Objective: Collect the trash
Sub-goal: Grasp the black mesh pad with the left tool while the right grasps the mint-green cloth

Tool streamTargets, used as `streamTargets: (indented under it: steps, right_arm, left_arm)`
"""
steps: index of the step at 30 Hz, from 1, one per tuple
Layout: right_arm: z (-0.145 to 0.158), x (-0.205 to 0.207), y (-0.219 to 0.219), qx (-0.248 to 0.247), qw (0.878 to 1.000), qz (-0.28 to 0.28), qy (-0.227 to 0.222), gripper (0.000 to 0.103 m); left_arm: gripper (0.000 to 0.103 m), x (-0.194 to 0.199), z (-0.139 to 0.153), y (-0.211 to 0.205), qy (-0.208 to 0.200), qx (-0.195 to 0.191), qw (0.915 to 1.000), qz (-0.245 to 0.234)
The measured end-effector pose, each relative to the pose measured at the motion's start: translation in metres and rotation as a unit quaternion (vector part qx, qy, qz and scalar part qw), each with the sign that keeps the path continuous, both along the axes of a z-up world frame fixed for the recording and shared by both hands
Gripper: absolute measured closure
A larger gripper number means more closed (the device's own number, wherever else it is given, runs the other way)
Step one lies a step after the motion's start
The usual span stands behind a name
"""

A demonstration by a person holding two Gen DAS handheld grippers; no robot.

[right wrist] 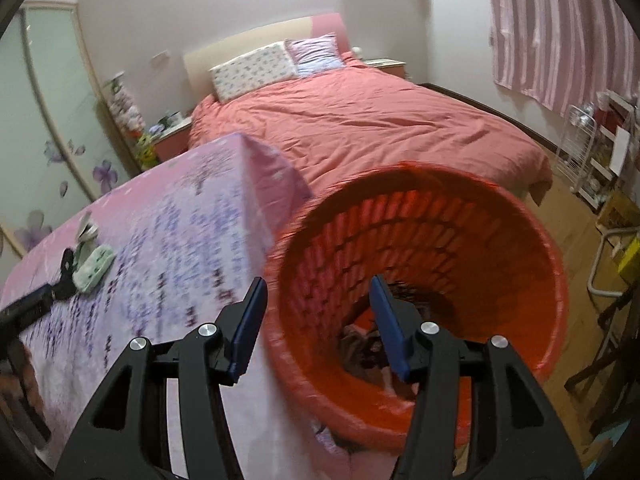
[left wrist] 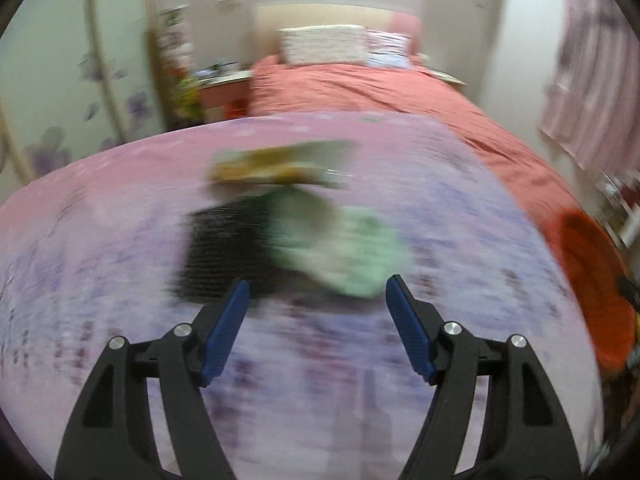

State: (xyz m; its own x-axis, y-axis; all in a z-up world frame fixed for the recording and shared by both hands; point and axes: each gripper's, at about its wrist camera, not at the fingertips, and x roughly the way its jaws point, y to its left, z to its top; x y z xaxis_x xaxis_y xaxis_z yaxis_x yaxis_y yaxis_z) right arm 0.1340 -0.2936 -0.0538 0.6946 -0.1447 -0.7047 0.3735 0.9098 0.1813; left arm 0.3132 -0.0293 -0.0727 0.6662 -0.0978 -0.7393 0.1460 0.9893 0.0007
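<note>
Your left hand-held gripper (left wrist: 316,292) has its blue pads spread wide with nothing between them, and it's hanging over the surface (left wrist: 120,240) with the lavender-print cloth. Right off the fingertips, a bit toward the right pad, sits the trash: a crumpled pale green wrapper (left wrist: 352,256) lying partly over something dark and flat (left wrist: 224,252), with a yellowish packet (left wrist: 276,164) just behind them. It's all motion-blurred from that camera, so I can't tell exactly what the dark thing is.

From the right wrist view the green piece looks longer than wide, its long axis running away from you and slightly leftward toward the far edge. The left gripper's arm comes in from the near-left side and its tip is just beside that piece, so the left hand is clearly the nearer one. I'd guess you want the pads straddling the short side, across that long axis.

Your right hand-held gripper (right wrist: 318,312) is also parted and empty, hovering at the rim of the orange basket (right wrist: 520,232), which sits off the surface's right edge with some dark stuff in the bottom. Beyond it is the bed (right wrist: 380,120).
</note>
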Motion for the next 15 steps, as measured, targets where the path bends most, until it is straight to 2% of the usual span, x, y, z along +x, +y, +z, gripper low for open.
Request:
streamTargets:
  steps: [4,10,12,15]
  right_arm:
    - [-0.001,0.010,0.026,-0.003,1.000,0.028,0.006,0.049]
    - [-0.005,0.023,0.057,-0.010,0.998,0.056,0.020,0.049]
    - [-0.006,0.026,0.063,-0.011,0.998,0.060,0.023,0.049]
    - [-0.006,0.031,0.075,-0.008,0.997,0.071,0.026,0.049]
  left_arm:
    - [0.033,0.022,-0.005,0.038,0.013,-0.004,0.9992,0.038]
    - [0.037,0.040,-0.020,0.048,0.038,-0.011,0.9986,0.035]
    - [0.059,0.040,-0.018,0.046,0.033,-0.013,0.9990,0.028]
    - [0.082,0.040,-0.019,0.045,0.030,0.000,0.9992,0.026]
